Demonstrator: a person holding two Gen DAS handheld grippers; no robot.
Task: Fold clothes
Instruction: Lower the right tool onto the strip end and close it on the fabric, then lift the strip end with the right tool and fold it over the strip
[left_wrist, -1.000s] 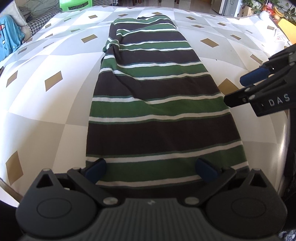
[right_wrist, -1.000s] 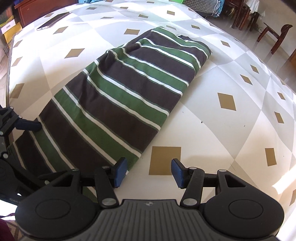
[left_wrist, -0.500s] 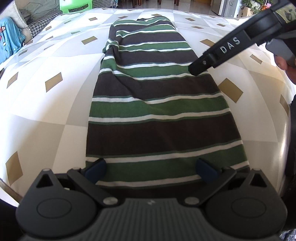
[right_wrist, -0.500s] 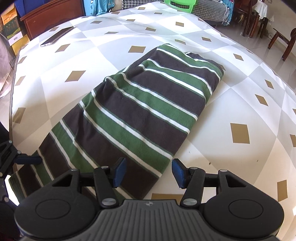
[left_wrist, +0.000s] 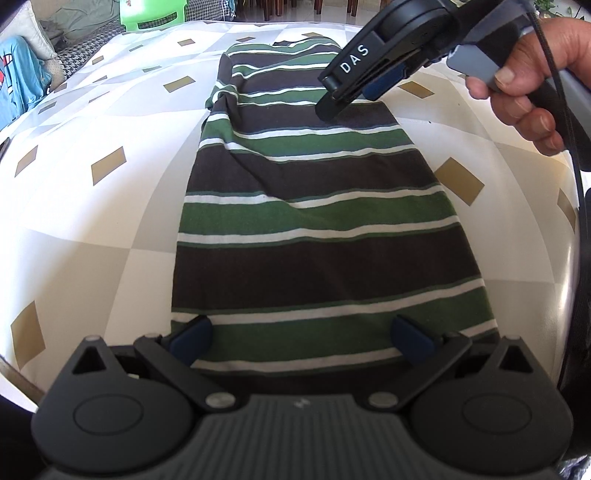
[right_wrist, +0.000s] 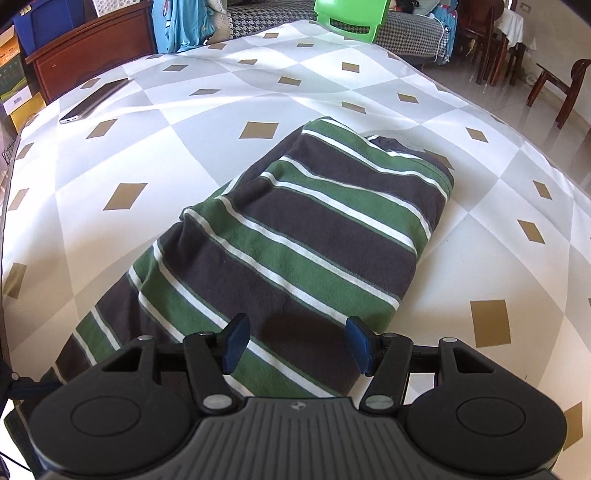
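A shirt (left_wrist: 317, 229) striped in green, dark brown and white lies folded into a long strip on the diamond-patterned tablecloth (left_wrist: 110, 221). My left gripper (left_wrist: 301, 336) hangs open and wide over the shirt's near hem, one blue pad near each side edge. My right gripper (right_wrist: 297, 343) hovers over the shirt (right_wrist: 295, 251) about two thirds of the way up the strip. Its jaws are opening, and no cloth is pinched between them. In the left wrist view the right gripper (left_wrist: 343, 96) points down at a dark stripe, held by a person's hand (left_wrist: 528, 74).
A flat phone or tablet (right_wrist: 94, 99) lies on the table's far left corner. A green plastic stool (right_wrist: 347, 18) and a checked sofa stand beyond the far edge. Wooden chairs (right_wrist: 561, 88) stand on the floor to the right. The table edge (left_wrist: 569, 266) runs close beside the shirt.
The right gripper has travelled from beside the shirt's right edge up and over its far part. The left gripper and the shirt have stayed put.
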